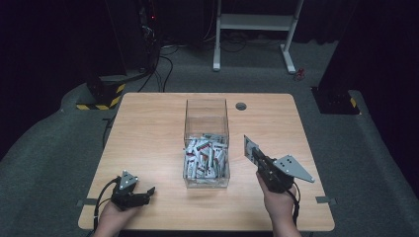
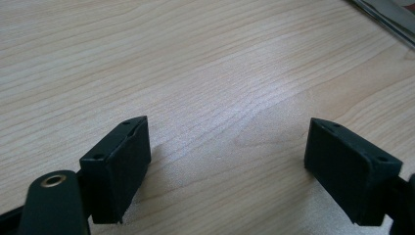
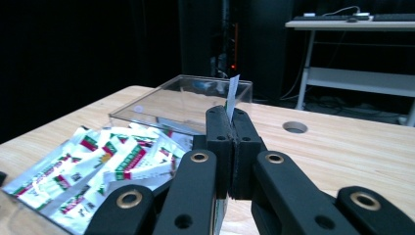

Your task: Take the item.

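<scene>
A clear plastic box (image 1: 206,118) stands in the middle of the wooden table (image 1: 148,128), and several red, green and white sachets (image 1: 203,157) lie in its near half. My right gripper (image 1: 253,149) is to the right of the box, shut on one flat sachet (image 1: 249,146). In the right gripper view the sachet (image 3: 232,95) sticks up edge-on from between the pressed pads (image 3: 230,128), with the box (image 3: 186,100) and its sachets (image 3: 105,164) to the left. My left gripper (image 1: 147,192) rests low at the table's near left corner, open, with bare wood between its fingers (image 2: 120,161).
A round cable hole (image 1: 240,106) sits in the table behind the box. Beyond the table are a white desk frame (image 1: 254,24), floor cables (image 1: 165,59) and a black-and-yellow striped base (image 1: 101,94). The table edges are near both hands.
</scene>
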